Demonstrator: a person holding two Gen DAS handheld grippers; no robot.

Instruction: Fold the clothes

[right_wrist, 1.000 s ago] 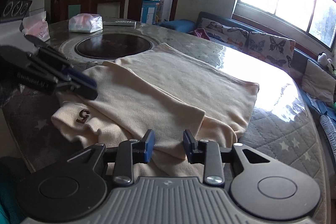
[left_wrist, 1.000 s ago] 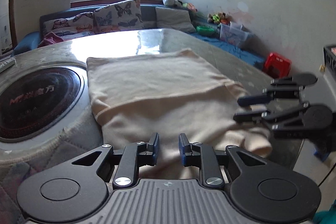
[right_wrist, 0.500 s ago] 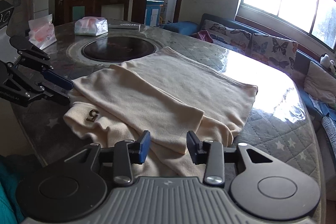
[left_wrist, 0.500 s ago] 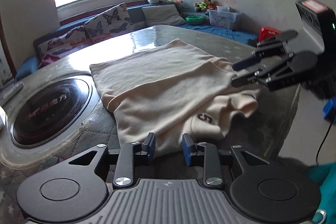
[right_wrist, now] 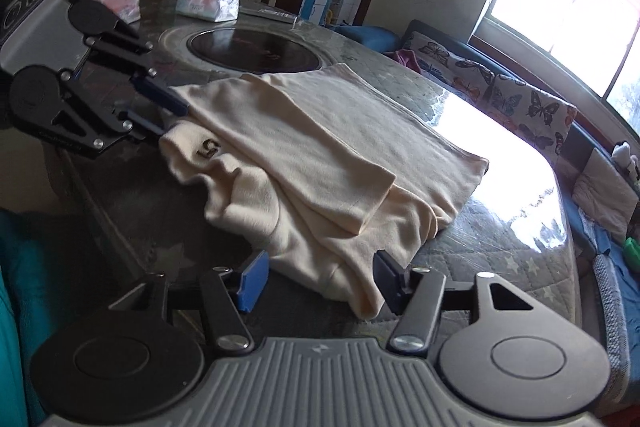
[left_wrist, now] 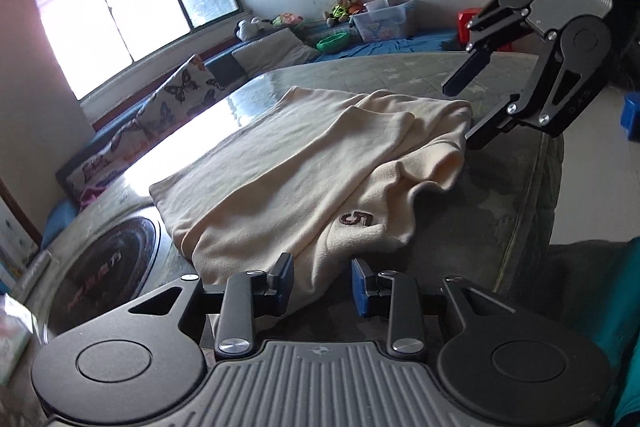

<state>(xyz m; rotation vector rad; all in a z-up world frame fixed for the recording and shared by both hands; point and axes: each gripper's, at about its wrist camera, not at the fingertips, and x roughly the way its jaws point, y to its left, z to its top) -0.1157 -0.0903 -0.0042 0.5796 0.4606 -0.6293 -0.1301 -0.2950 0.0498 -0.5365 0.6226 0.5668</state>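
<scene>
Both near corners of the cream garment [left_wrist: 304, 171] should be pinched evenly — the left tool [left_wrist: 322, 281] is released, the right tool [right_wrist: 316, 281] still opening, cloth between its pads ungripped.

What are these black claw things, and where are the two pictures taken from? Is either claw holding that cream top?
They are two hand-held pincers, one in each of a person's hands, with a camera on each looking along its fingers. One picture looks out from the left gripper, the other from the right gripper; each also shows the other claw off to one side. On the table lies a cream garment, partly folded, with a brown number 5 on it. A round dark hob is set into the table. Neither claw grips the cloth: it lies between the fingers, not pinched. The right claw's jaws are opening.
</scene>
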